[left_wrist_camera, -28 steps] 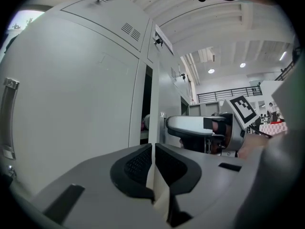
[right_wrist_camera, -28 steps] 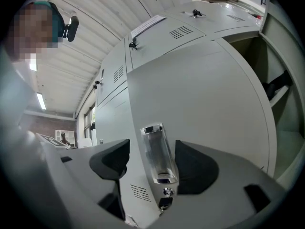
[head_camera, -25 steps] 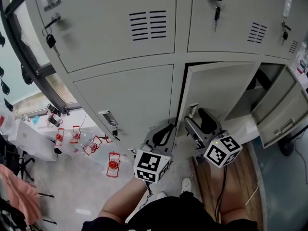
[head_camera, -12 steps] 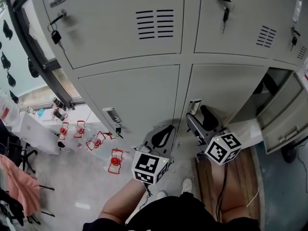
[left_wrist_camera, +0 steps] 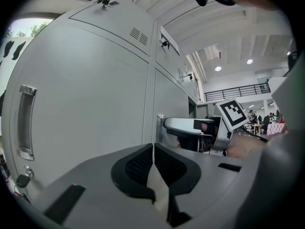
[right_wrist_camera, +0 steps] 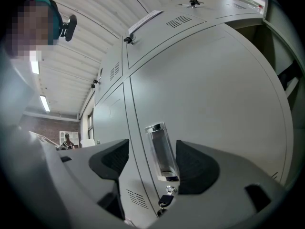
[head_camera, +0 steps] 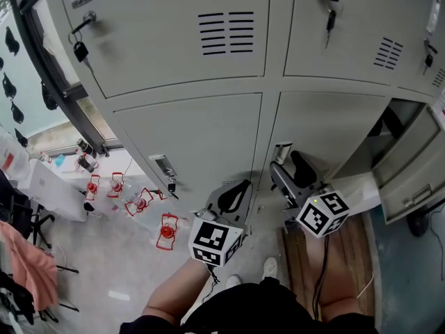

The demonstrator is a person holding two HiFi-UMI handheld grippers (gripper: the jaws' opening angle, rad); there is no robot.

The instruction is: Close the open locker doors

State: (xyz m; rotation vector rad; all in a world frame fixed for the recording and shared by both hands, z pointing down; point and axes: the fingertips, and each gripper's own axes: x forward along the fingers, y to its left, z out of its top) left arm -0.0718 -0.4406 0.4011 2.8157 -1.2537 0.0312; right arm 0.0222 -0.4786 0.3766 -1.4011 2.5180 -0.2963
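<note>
Right tool (head_camera: 286,167) spread wide, jaws either side of the chrome pull handle (right_wrist_camera: 162,151) on the lower middle locker door (head_camera: 327,124), pads seemingly just off it, nothing pinched. Left tool (head_camera: 233,197) pressed together and empty, held near the shut lower left locker door (head_camera: 188,138).

Middle door apparently flush with its frame, key (right_wrist_camera: 167,202) hanging just under the handle. Step in hand, by the look: seating this door. Press square on the panel beside the handle, well clear of the key, and hold to bring the edge level with the divider. Avoid a sharp shove and the likely rebound. Check the seam along the whole edge before drawing off.

Further locker door (head_camera: 410,176) at the far right swung out, open compartment (head_camera: 386,127) exposed behind it. Best met on its outer face, near the free edge, and swept round in a slow arc with the spread tool flat against the metal.
</note>
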